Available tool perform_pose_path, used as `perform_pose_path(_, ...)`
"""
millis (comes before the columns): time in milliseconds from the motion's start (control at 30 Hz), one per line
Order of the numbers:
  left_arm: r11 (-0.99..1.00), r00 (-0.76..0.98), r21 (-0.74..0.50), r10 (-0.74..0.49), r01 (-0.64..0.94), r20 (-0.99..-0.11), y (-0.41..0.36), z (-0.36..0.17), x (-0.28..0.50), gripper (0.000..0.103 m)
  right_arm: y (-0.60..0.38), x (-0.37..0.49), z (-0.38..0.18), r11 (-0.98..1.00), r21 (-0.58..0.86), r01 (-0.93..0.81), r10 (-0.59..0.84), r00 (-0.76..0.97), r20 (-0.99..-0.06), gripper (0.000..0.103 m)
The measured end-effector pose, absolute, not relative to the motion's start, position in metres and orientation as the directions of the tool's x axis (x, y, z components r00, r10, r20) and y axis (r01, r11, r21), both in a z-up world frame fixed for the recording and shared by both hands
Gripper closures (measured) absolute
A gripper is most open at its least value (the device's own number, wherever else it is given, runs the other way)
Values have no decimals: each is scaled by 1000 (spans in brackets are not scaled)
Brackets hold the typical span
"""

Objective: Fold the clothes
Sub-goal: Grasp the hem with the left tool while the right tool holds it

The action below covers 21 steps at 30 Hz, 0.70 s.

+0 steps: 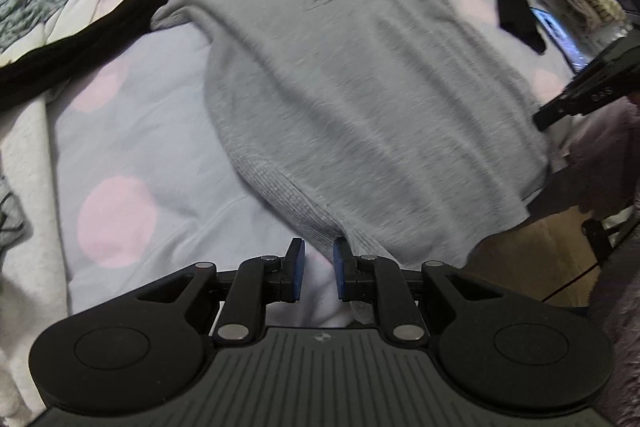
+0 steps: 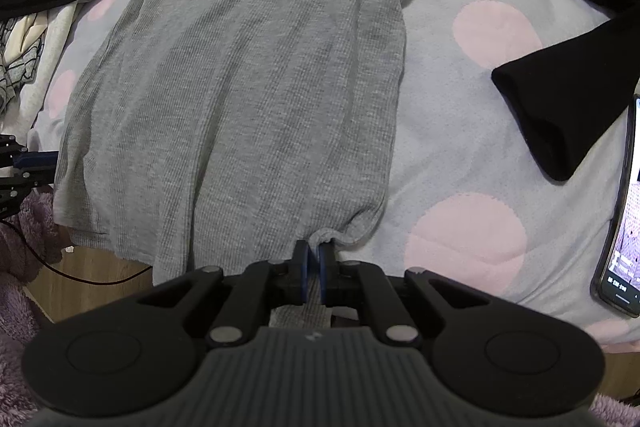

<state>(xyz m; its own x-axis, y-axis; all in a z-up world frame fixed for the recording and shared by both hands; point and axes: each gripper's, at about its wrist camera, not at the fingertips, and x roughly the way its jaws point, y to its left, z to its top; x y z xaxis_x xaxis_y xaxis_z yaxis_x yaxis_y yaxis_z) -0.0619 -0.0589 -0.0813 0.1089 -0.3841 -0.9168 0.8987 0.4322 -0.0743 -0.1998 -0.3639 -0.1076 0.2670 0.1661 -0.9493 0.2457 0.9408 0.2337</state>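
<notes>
My right gripper [image 2: 313, 254] is pinching the grey shirt [image 2: 248, 87] at its hem; my left gripper [image 1: 317, 255] is hovering beside that hem, fingers apart.

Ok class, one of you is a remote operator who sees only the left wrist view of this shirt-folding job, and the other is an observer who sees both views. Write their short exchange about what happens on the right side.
Operator: I only see the body of the right hand-held gripper. Does it have the shirt?
Observer: Yes. The right hand-held gripper is shut on the near hem of the grey shirt, and the hem puckers at the pinch.
Operator: What is the bright sliver past the sleeve?
Observer: A phone with its screen lit. It lies on the bedspread, to the right of the black cuff.
</notes>
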Motion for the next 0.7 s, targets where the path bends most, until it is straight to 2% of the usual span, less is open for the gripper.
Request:
perform_pose_path(233, 389, 90, -106, -455, 915, -886, -73, -77, -80, 89, -363, -199, -107, 943, 231, 241, 165, 266, -950, 96)
perform_pose_path(467, 375, 96, -62, -389, 925, -916, -79, -86, -89, 87, -365, -199, -107, 940, 238, 244, 170, 270, -948, 96)
perform_pose_path(633, 420, 82, -98, -388, 902, -918, -76, -86, -86, 71, -365, -198, -107, 943, 233, 239, 166, 268, -949, 96)
perform_pose_path(700, 441, 72, -118, -392, 890, -917, -76, -86, -86, 70, -364, -198, -107, 944, 230, 236, 164, 266, -950, 96)
